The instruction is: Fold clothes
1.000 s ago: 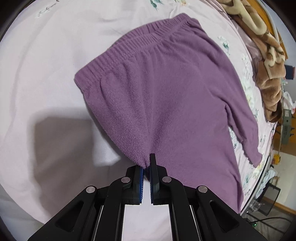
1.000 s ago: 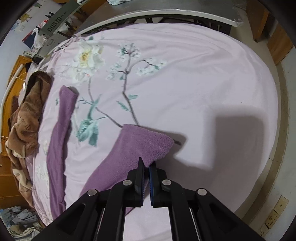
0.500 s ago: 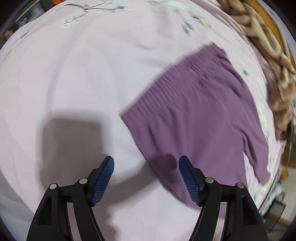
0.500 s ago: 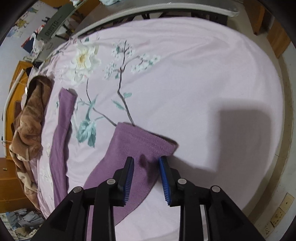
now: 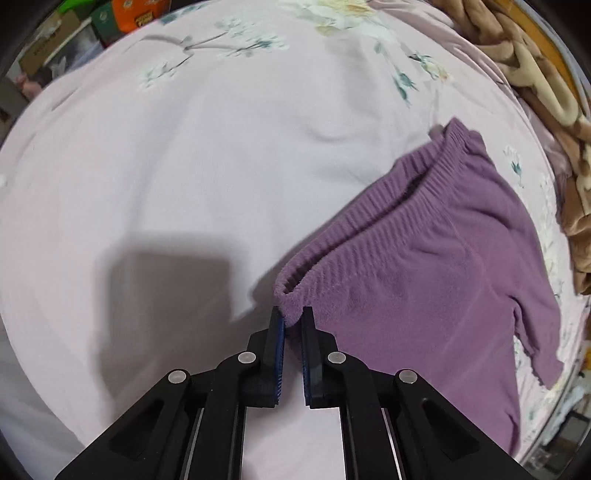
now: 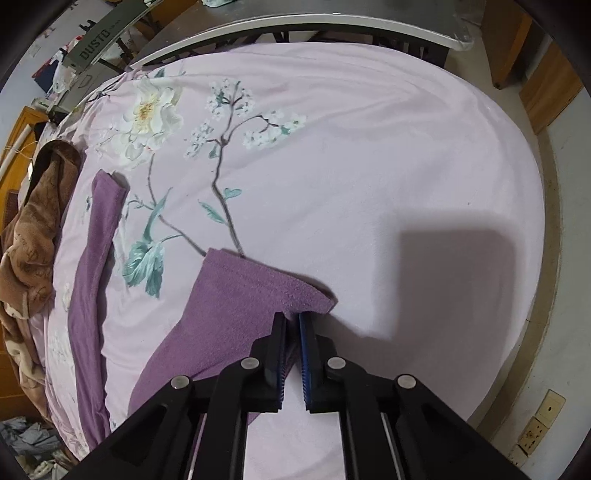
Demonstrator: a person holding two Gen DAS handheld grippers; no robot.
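Purple fleece trousers [image 5: 424,277] lie on a pale pink flowered bedsheet [image 5: 184,166]. My left gripper [image 5: 291,321] points down and is shut on the near corner of the ribbed waistband [image 5: 369,218]. In the right wrist view one trouser leg [image 6: 236,302] ends at a hem just ahead of my right gripper [image 6: 292,325]. Its jaws are closing, with the hem's corner pinched between the blue pads. The other leg [image 6: 96,258] lies stretched out to the left.
A brown patterned blanket [image 5: 546,92] is bunched along the bed's far side, also visible in the right wrist view as the blanket [image 6: 33,240]. Boxes [image 5: 136,14] stand beyond the bed. A grey table [image 6: 295,18] and wall sockets [image 6: 539,424] border the sheet [image 6: 369,166].
Both grippers let go, opened wide and shut again. The left moved off the crotch fold to the waistband corner. The right stayed put and re-gripped the leg hem.
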